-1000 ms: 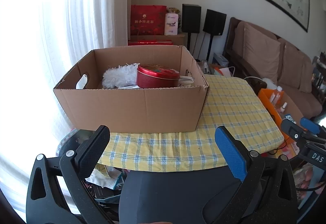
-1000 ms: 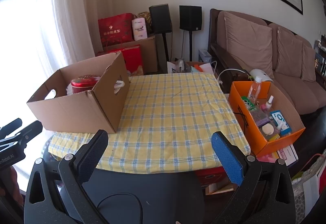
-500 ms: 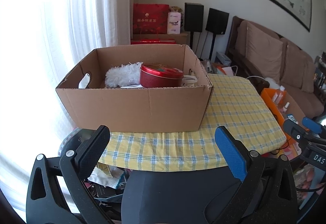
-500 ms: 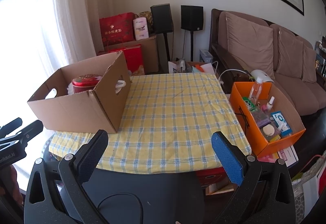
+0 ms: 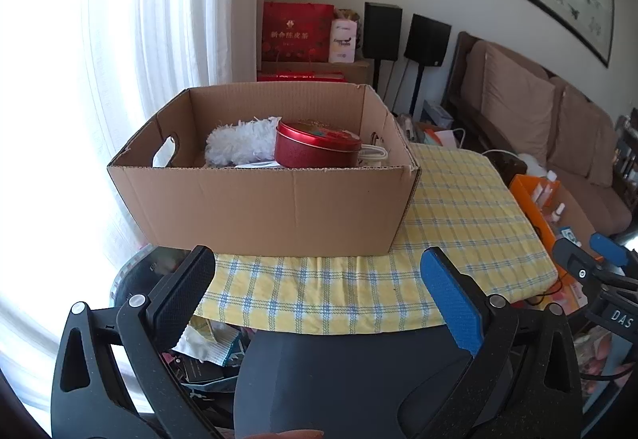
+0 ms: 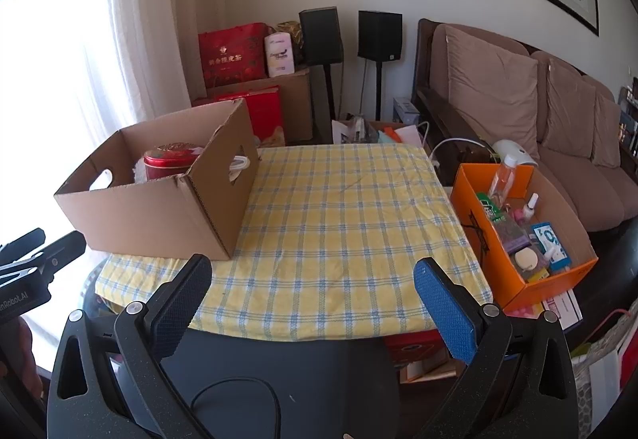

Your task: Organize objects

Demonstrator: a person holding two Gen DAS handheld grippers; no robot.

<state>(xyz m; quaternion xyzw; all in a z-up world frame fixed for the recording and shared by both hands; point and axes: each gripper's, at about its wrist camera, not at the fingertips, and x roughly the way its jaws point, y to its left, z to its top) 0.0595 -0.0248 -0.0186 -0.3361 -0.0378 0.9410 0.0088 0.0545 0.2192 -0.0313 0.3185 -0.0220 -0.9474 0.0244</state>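
A brown cardboard box (image 5: 263,207) (image 6: 159,215) stands on the left part of a table with a yellow checked cloth (image 5: 458,223) (image 6: 339,223). Inside it lie a round red tin (image 5: 315,150) (image 6: 171,160), a white fluffy item (image 5: 239,140) and a white cable (image 5: 373,152). An orange box (image 6: 498,263) (image 5: 534,207) of small bottles and packets sits right of the table. My left gripper (image 5: 319,271) hangs open before the table's near edge, facing the cardboard box. My right gripper (image 6: 311,275) is open and empty too, near the front edge.
A brown sofa (image 6: 518,112) runs along the right. Two black speakers (image 6: 379,34) on stands, red gift bags (image 6: 233,50) and a carton stand at the back wall. White curtains (image 6: 79,40) hang at the left. Clutter lies on the floor under the table.
The left wrist view has edged a little nearer and higher on the cardboard box. The right wrist view has barely shifted. Both grippers stay open.
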